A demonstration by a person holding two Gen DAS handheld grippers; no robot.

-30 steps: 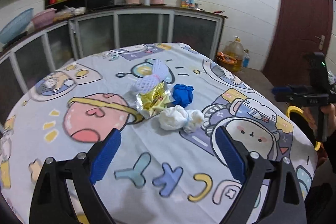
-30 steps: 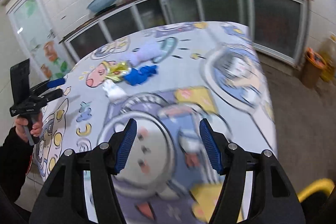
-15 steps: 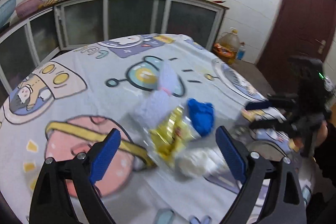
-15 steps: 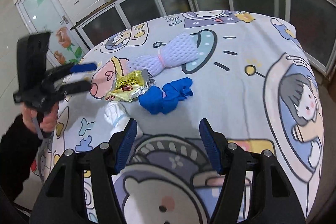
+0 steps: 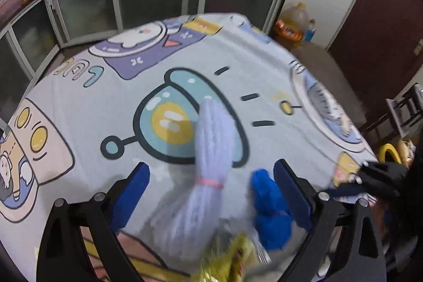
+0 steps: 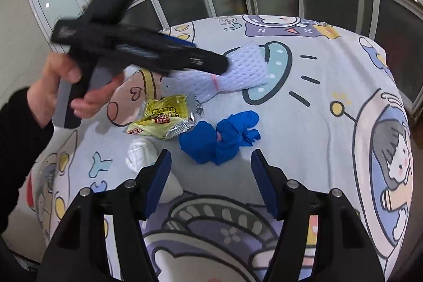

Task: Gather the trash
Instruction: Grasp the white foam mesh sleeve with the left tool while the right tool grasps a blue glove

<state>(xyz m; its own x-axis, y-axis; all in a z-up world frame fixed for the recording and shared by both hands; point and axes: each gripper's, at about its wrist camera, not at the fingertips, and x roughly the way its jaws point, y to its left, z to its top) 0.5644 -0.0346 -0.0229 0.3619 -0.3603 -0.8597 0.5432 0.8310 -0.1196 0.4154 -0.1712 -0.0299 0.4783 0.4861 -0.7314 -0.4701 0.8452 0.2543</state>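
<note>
Straddling the white foam net [image 5: 211, 163], the left gripper [image 5: 211, 189] is spread wide and holds nothing; the net lies lengthwise between its blue pads [image 5: 129, 192], its pink-banded waist roughly level with the pad tips. Just inside the right-hand pad sits the crumpled blue glove [image 5: 269, 213], and close below the gripper's throat the yellow snack wrapper [image 5: 227, 260] shows, blurred.

From the right wrist view, the left tool's black fingers reach over the net [image 6: 238, 68] near its band, though whether they touch it cannot be told. The right gripper [image 6: 210, 176] is likewise wide open and empty, hovering with the blue glove [image 6: 222, 139] just ahead between its pads, the wrapper [image 6: 164, 120] ahead to its left, and a white tissue wad [image 6: 140, 152] just beside its left pad.

To do this step well, the left gripper should probably close across the banded waist, the narrowest and firmest part, staying clear of the glove so only one piece comes up. Foam mesh likely squashes easily, so a full close seems wise. Nowhere in either view is a bin visible.
</note>
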